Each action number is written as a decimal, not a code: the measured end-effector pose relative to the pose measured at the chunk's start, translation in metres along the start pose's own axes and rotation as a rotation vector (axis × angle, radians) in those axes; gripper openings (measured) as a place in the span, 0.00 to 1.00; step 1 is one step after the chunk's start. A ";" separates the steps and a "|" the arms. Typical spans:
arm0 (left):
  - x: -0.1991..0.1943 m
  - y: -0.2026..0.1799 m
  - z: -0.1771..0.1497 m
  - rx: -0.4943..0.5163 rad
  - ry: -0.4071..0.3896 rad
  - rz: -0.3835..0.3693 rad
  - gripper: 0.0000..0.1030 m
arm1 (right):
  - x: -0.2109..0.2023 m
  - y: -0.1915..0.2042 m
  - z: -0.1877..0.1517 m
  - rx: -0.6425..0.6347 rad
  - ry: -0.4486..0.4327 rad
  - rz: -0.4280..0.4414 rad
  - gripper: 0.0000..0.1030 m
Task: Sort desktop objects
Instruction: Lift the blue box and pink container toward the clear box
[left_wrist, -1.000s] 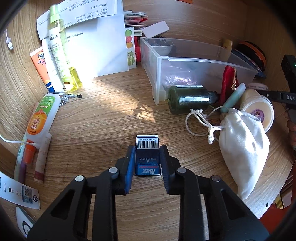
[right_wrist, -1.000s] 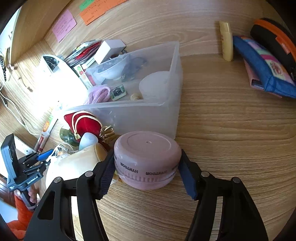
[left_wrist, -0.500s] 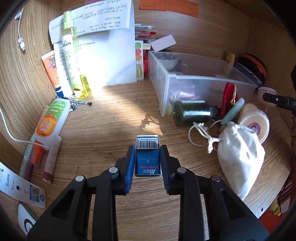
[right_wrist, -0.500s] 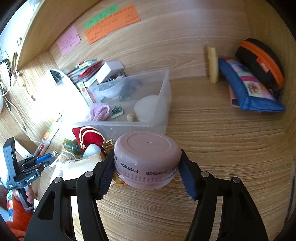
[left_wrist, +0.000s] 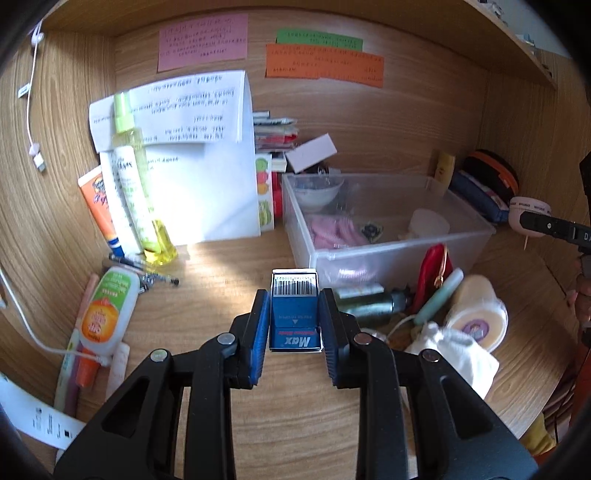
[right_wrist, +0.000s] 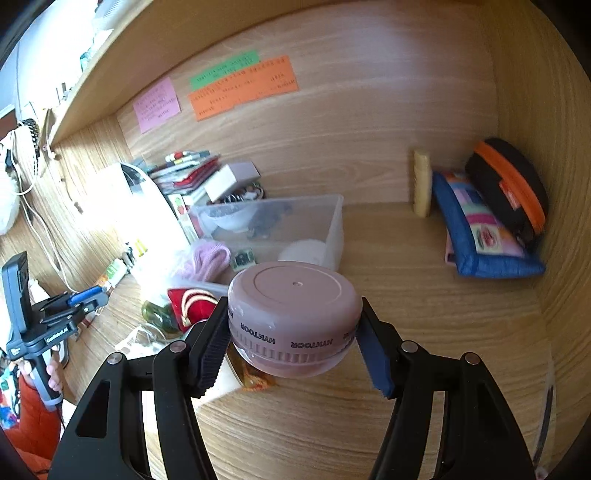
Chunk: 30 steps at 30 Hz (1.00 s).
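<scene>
My left gripper (left_wrist: 294, 320) pinches a small blue staple box (left_wrist: 294, 311) between its jaws, held above the wooden tabletop (left_wrist: 221, 266), just in front of the clear plastic bin (left_wrist: 384, 229). My right gripper (right_wrist: 293, 341) has its jaws clamped on a round pink container (right_wrist: 293, 314), lifted off the tabletop in front of the bin's right corner. A white drawstring pouch (left_wrist: 454, 354) lies in front of the bin, right of the staple box.

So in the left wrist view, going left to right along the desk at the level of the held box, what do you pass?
Orange-label white bottle → blue staples box clamped in the left hand-held gripper → dark green glass bottle → red pouch → round cream tub.
</scene>
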<state>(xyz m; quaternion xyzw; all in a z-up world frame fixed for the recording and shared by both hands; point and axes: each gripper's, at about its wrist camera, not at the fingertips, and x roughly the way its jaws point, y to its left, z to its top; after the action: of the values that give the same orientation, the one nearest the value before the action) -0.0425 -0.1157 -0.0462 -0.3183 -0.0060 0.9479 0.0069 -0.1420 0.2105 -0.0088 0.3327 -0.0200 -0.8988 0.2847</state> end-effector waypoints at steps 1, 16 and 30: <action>0.000 0.000 0.004 -0.001 -0.007 -0.007 0.26 | 0.001 0.002 0.004 -0.006 -0.006 0.003 0.59; 0.025 -0.016 0.055 0.008 -0.047 -0.080 0.26 | 0.029 0.016 0.051 -0.062 -0.004 0.044 0.59; 0.065 -0.036 0.091 -0.044 -0.020 -0.239 0.26 | 0.078 0.021 0.058 -0.100 0.070 0.086 0.59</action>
<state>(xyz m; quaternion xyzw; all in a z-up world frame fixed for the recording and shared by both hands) -0.1491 -0.0795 -0.0127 -0.3059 -0.0648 0.9431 0.1130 -0.2152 0.1426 -0.0047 0.3479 0.0208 -0.8736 0.3397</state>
